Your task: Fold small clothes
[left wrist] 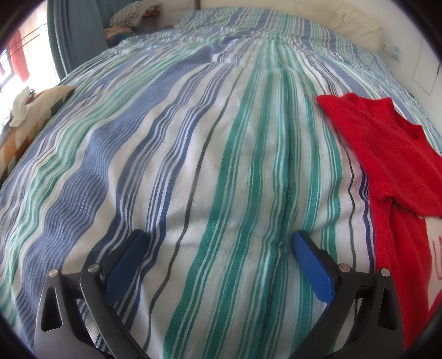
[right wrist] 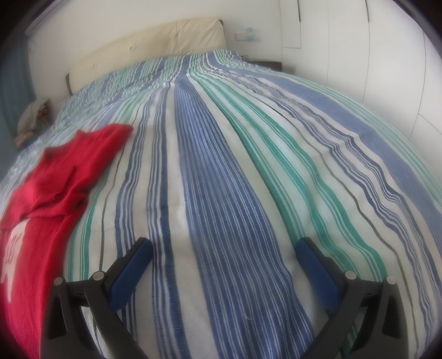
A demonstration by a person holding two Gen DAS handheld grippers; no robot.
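Note:
A small red knit sweater (left wrist: 392,165) with a V-neck and a white patch lies on the striped bedspread (left wrist: 193,165), at the right edge of the left wrist view. It also shows at the left of the right wrist view (right wrist: 55,187), partly folded over itself. My left gripper (left wrist: 218,240) is open and empty, above the bedspread to the left of the sweater. My right gripper (right wrist: 223,245) is open and empty, above the bedspread (right wrist: 248,165) to the right of the sweater. Neither gripper touches the sweater.
A cream headboard (right wrist: 154,47) stands at the far end of the bed. A pile of clothes (left wrist: 132,19) sits at the far left corner. A patterned cushion with a white cloth (left wrist: 30,110) lies at the left bed edge. White wardrobe doors (right wrist: 386,69) stand to the right.

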